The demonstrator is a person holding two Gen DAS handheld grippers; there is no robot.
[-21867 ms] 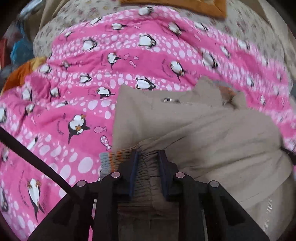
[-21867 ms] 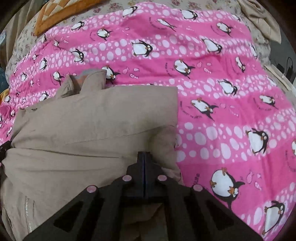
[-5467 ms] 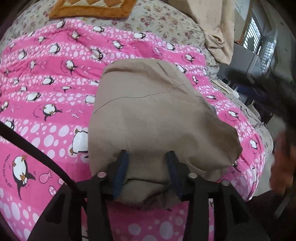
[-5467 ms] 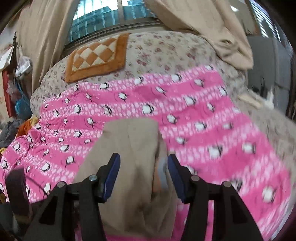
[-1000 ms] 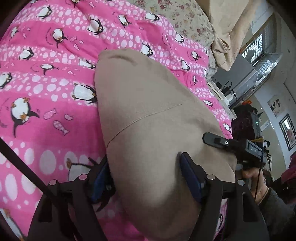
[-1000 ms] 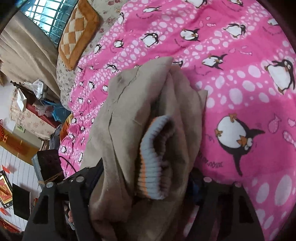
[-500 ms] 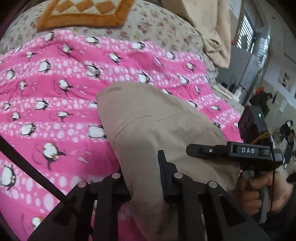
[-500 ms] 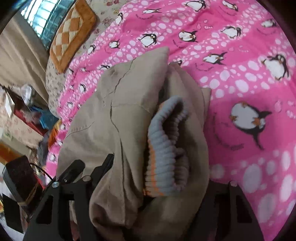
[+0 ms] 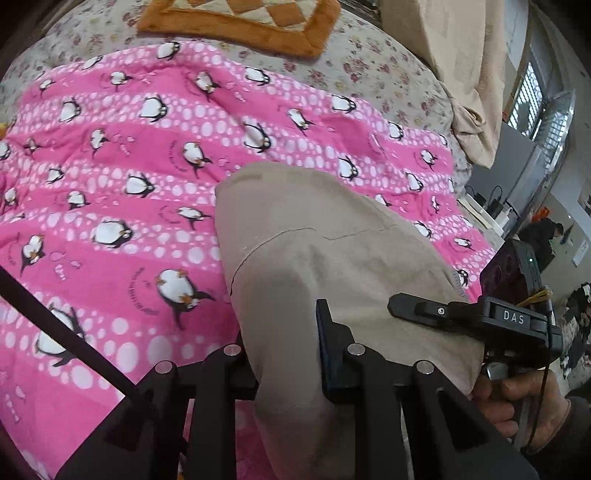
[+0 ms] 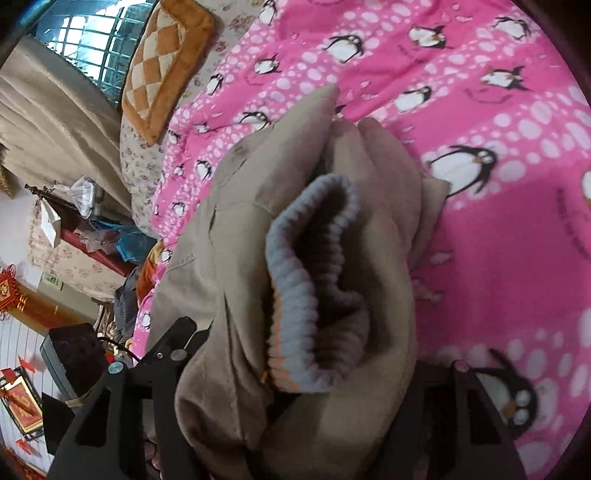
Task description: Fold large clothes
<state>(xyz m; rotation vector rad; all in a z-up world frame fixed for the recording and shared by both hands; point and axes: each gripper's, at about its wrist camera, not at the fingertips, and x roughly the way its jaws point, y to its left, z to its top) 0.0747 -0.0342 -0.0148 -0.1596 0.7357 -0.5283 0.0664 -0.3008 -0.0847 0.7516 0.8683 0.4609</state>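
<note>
Pink penguin blanket [image 9: 129, 177] on a bed, with our folded tan jacket [image 9: 332, 258] lying on it.
We hold the bundle's near end so the folds stay together: left gripper [image 9: 288, 373] jaws clamped on its fabric, right gripper [image 10: 295, 398] jaws closing around its thick end. Its long axis points away from us.

Open pink penguin blanket [image 9: 122, 206] is left free between the folded beige jacket [image 9: 332, 258] and the orange checked cushion [image 9: 236, 18] at the bed's far edge. Passage along the bed's right edge is blocked by the right gripper [image 9: 461, 314].
</note>
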